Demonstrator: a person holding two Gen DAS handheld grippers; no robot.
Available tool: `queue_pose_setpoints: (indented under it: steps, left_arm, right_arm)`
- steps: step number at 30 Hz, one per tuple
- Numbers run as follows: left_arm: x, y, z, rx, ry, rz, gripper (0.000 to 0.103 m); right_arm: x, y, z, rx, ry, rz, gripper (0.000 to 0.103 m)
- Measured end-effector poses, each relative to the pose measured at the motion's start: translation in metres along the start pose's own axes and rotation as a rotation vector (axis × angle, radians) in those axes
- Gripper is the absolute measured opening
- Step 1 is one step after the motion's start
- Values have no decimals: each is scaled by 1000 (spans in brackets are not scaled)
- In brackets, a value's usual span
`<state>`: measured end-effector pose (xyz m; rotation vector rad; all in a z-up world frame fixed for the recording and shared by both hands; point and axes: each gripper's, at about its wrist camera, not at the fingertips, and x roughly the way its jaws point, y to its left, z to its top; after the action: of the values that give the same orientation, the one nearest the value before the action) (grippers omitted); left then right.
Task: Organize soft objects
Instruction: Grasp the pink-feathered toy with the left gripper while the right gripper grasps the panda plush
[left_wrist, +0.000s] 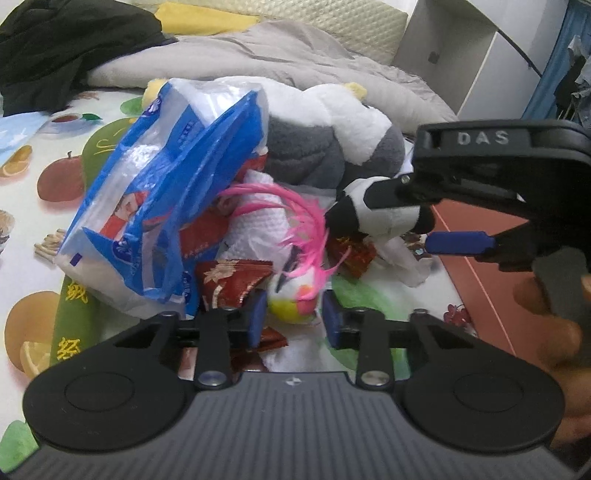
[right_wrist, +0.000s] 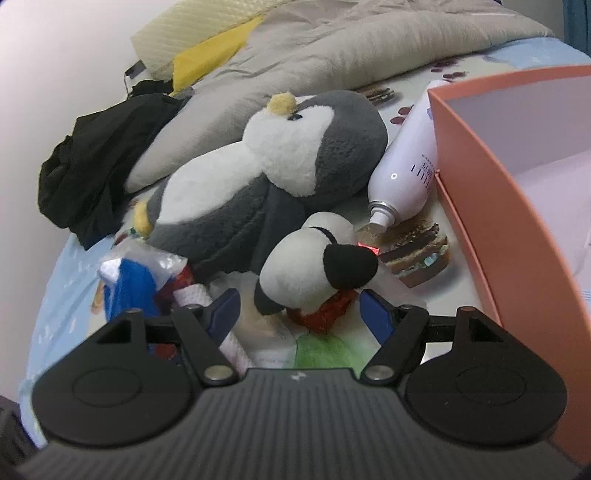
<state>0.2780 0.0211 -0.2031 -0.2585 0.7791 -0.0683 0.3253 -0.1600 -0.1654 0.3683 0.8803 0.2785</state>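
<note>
Right wrist view: 2 plush toys, big penguin (right_wrist: 266, 177) & small panda (right_wrist: 314, 266).

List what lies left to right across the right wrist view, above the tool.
Black garment → grey penguin plush → white spray bottle → orange box.
</note>
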Motion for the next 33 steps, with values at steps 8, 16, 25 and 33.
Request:
queue_pose_setpoints:
  steps: [8, 16, 25, 33]
  left_arm:
    - [-4, 7, 0, -31, -17, -13, 34]
    - [-24, 8, 3, -40, -55, -19, 33]
    - [-54, 1, 2, -45, -84, -29, 33]
    - [-85, -7, -10, -32, -91, -34, 33]
  right_arm:
    - [18, -8, 7, 75, -20, 10, 53]
    - [0, -2, 13, 11, -62, 45, 38]
    - [-43, 7, 5, -74, -104, 65, 37]
    - [-77, 4, -24, -123, -102, 48, 37]
